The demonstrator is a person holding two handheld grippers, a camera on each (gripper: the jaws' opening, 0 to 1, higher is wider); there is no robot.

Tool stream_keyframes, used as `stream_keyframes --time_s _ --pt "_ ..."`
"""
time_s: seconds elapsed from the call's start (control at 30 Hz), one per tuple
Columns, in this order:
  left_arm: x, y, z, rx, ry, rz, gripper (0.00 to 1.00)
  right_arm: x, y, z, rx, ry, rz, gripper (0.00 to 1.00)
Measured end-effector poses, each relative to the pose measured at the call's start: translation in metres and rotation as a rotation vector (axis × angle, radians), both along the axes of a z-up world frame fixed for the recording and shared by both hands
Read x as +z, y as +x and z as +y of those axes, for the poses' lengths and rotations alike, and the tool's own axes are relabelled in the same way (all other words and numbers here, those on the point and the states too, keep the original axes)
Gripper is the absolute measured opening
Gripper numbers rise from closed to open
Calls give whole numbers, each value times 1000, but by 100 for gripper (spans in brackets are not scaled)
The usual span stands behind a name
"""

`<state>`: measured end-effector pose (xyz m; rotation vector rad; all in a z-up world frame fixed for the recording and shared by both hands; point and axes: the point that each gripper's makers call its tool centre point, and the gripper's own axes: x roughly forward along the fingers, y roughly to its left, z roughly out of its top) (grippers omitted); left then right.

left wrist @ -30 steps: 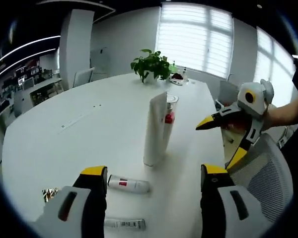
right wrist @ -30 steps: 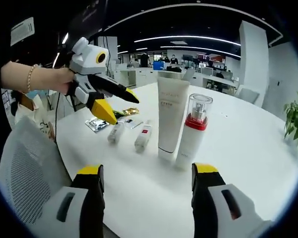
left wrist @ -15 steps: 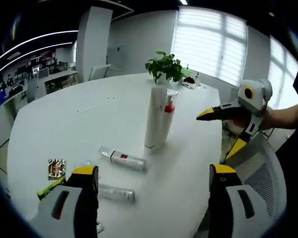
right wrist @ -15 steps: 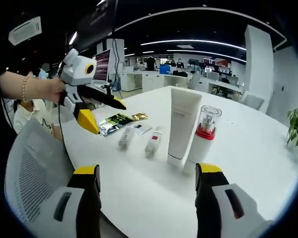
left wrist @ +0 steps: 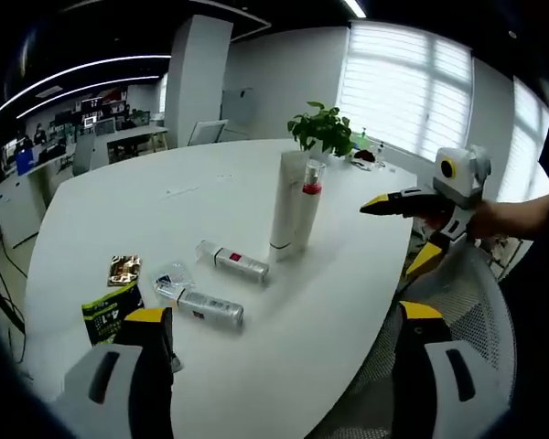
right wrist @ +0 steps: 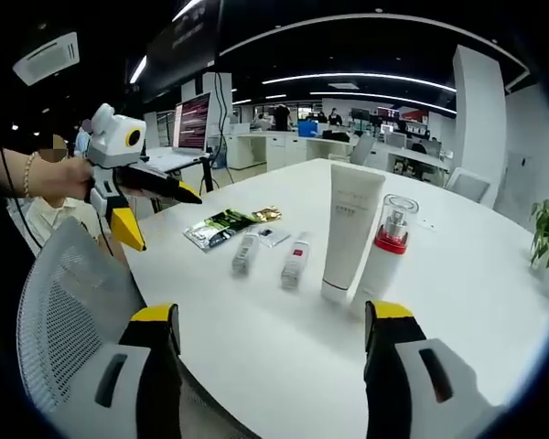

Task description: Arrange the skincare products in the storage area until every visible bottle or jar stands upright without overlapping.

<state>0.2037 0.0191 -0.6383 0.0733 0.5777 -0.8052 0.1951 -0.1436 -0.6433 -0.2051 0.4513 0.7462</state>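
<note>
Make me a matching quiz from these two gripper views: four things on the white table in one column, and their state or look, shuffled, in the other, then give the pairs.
Things:
1. tall white tube
2. pump bottle
3. small tube with the red label
4. green sachet

States:
A. lying flat, a thin packet near the table's edge
B. standing upright, with a red collar and clear cap
C. lying on its side
D. standing upright, plain white, tallest of the group

Pairs: 1-D, 2-B, 3-C, 4-A
</note>
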Motion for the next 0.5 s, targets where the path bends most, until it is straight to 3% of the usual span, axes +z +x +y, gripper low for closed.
stream_keyframes --time_s 0.5 --pt "-2 -29 19 78 -24 25 99 3 -8 -1 -4 -11 2 86"
